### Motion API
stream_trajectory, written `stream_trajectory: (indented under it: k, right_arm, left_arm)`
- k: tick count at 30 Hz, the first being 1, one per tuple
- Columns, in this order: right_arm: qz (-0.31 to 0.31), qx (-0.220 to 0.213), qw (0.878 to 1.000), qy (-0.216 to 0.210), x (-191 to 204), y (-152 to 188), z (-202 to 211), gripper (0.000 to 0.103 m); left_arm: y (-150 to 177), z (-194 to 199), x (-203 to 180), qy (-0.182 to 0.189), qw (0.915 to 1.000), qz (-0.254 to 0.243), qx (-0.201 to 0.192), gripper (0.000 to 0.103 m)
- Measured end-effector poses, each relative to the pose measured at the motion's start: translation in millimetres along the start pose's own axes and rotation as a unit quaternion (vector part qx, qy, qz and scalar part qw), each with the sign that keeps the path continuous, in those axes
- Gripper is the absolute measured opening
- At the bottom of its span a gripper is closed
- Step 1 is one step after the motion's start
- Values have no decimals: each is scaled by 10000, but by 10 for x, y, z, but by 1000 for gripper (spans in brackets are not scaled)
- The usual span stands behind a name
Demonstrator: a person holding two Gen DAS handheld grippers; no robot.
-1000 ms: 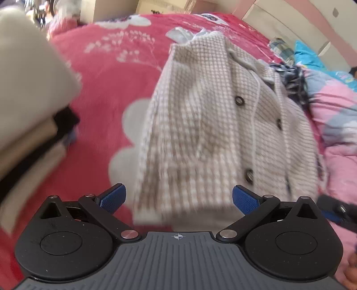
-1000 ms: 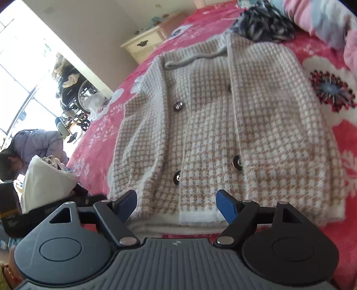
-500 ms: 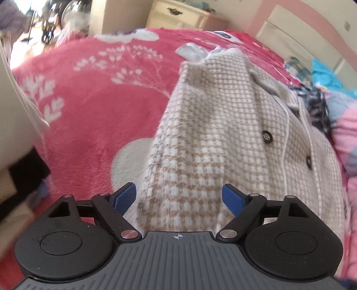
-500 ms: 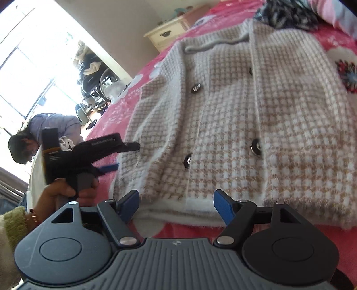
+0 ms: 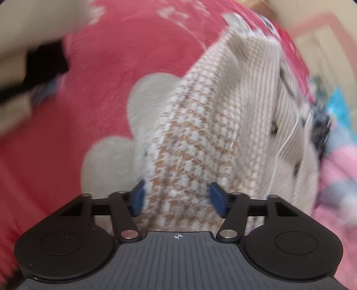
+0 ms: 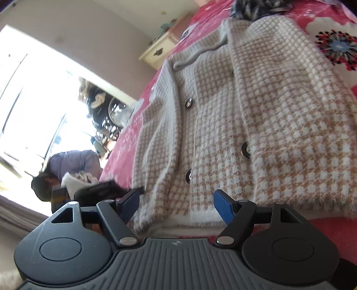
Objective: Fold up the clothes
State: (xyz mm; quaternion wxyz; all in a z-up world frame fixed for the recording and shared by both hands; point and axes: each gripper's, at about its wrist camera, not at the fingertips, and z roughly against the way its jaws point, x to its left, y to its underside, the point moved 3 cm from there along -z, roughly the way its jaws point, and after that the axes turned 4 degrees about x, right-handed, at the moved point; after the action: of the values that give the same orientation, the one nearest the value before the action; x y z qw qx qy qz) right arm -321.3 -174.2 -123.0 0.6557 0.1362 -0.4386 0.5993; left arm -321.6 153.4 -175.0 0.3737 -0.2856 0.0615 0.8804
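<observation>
A beige and white houndstooth knit cardigan point(image 6: 256, 116) with dark buttons lies flat on a red floral bedspread point(image 5: 107, 93), collar far, hem near. My left gripper point(image 5: 177, 197) is open with its blue pads on either side of the cardigan's point(image 5: 200, 142) left bottom corner, the fabric between the jaws; this view is blurred. My right gripper point(image 6: 176, 205) is open at the hem's middle, with the hem edge lying between its pads. The left gripper point(image 6: 107, 189) also shows at the cardigan's left corner in the right wrist view.
A stack of folded clothes point(image 5: 20, 73) sits at the left. A dark patterned garment point(image 6: 256, 9) lies beyond the collar. Pink bedding point(image 5: 339, 178) is at the right. A cream nightstand point(image 6: 160, 51), a bright window and a seated person point(image 6: 67, 165) are beyond the bed.
Both grippers have moved forward and lower to the cardigan's hem. The left gripper's jaws have narrowed around the left corner. The right gripper's jaws have narrowed slightly.
</observation>
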Motion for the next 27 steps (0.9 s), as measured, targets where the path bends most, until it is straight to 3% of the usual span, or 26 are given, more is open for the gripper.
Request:
stream_trajectory:
  k: [2, 5, 10, 12, 14, 16, 18, 22, 27]
  right_arm:
    - [-138, -14, 9999, -36, -28, -16, -8, 76]
    - [-172, 82, 9998, 27, -23, -15, -53, 76]
    - [82, 255, 9990, 346, 94, 13, -112, 76]
    - [218, 271, 9981, 508, 152, 1, -99, 76]
    - [394, 329, 9956, 779, 271, -92, -130, 75]
    - [592, 351, 9931, 945, 429, -226, -175, 74]
    - [857, 289, 9925, 828, 666, -433, -264, 74]
    - [1591, 672, 9796, 1026, 1179, -802, -896, 74]
    - [2492, 1436, 9452, 1545, 1793, -1219, -1907, 74]
  left_arm:
    - [80, 53, 30, 191, 9997, 77, -115, 47]
    - [158, 115, 31, 495, 9987, 16, -131, 46]
    - [34, -30, 112, 465, 9989, -3, 0, 58]
    - [-4, -73, 92, 500, 9986, -163, 67, 57]
    - [30, -26, 38, 477, 9978, -454, -37, 41]
    - [73, 30, -6, 477, 9962, -706, -181, 33]
    - [122, 116, -17, 596, 9940, -823, -410, 30]
    - [145, 171, -52, 688, 9906, -993, -640, 29]
    - [141, 146, -121, 643, 9889, -1157, -680, 29]
